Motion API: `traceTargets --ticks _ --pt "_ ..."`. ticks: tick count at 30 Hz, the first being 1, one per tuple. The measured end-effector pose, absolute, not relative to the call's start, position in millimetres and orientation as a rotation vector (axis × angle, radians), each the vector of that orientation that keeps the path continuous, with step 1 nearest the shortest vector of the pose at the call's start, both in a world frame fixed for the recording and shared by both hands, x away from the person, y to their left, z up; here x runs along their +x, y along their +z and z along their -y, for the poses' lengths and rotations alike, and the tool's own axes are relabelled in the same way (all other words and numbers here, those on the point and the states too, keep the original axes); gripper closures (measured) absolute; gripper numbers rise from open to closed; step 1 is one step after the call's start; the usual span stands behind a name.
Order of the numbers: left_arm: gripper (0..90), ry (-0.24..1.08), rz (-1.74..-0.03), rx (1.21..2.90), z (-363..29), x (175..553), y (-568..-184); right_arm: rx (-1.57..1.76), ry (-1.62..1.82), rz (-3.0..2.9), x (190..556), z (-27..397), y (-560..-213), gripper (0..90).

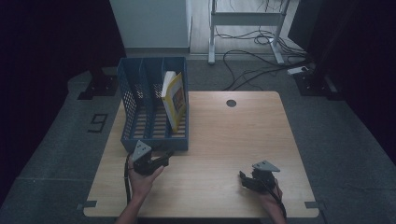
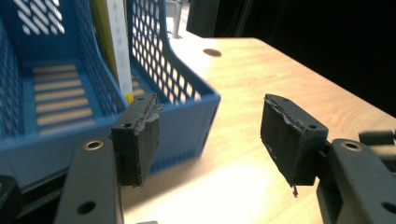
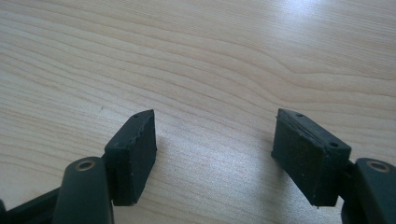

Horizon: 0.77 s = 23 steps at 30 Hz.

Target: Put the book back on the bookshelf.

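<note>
A blue slotted file rack (image 1: pixel 140 79) stands at the table's far left. A yellow-covered book (image 1: pixel 174 100) leans upright in its right compartment. My left gripper (image 1: pixel 166 157) hovers just in front of the rack's near right corner, open, nothing between its pads. In the left gripper view the rack's corner (image 2: pixel 196 100) lies just beyond the open left gripper (image 2: pixel 210 137), and the book's white page edge (image 2: pixel 119 51) rises behind it. My right gripper (image 1: pixel 243 179) rests low near the table's front right, open over bare wood. The right gripper (image 3: pixel 215 154) holds nothing.
The wooden table (image 1: pixel 224 140) has a round cable hole (image 1: pixel 231 103) at its far edge. Beyond it stand a white frame's legs (image 1: pixel 212 28) and loose cables (image 1: pixel 261 60) on the grey floor. Black stands (image 1: pixel 98 84) flank the table.
</note>
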<state>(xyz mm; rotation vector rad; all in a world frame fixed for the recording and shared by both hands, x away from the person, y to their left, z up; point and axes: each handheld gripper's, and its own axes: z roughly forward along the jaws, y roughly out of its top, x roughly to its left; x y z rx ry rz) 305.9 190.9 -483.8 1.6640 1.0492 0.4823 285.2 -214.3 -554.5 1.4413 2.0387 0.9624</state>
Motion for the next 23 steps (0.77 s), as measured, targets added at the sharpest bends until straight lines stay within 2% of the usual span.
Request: traceTargets --ticks 23 --pt "37.3 0.428 -1.076 1.725 -187.5 296.5 -514.7 1.439 0.956 -2.040 285.9 214.1 -554.5 28.0"
